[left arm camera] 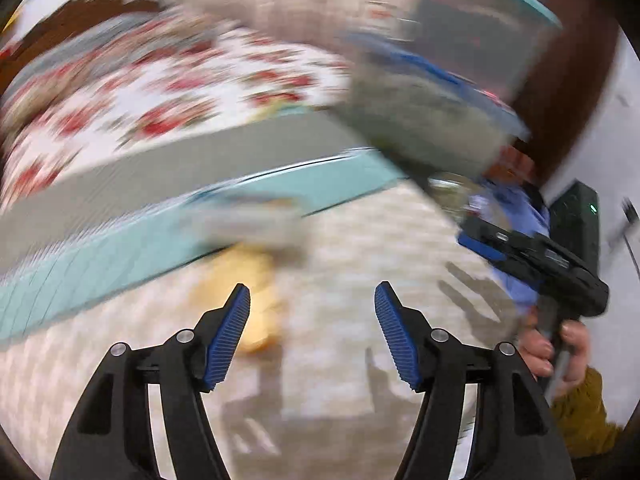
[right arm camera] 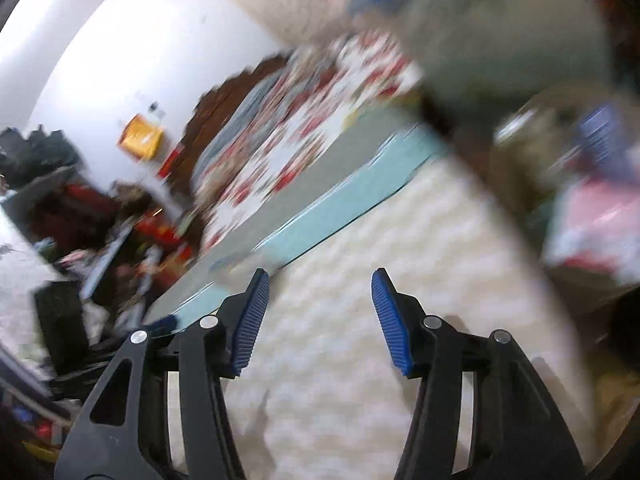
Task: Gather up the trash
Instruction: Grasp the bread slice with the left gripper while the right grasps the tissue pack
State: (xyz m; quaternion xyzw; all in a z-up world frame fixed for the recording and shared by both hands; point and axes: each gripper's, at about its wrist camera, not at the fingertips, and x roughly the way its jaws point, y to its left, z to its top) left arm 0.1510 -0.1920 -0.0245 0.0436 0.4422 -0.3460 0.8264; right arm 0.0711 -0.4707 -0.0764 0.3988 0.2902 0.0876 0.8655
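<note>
Both views are smeared by motion. The left gripper (left arm camera: 312,332) and right gripper (right arm camera: 320,320) have jaws spread, holding nothing. A yellowish scrap (left arm camera: 256,304), possibly trash, lies on the floor (left arm camera: 360,248) just beyond the left jaws; blur risks a misjudged grab.

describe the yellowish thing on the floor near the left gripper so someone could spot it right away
Start at the bed with the red floral cover and drop to its pale blue base. On the light patterned floor just in front lies a blurred yellow-tan lump, by the open left gripper. It is the only warm yellow patch there.
</note>
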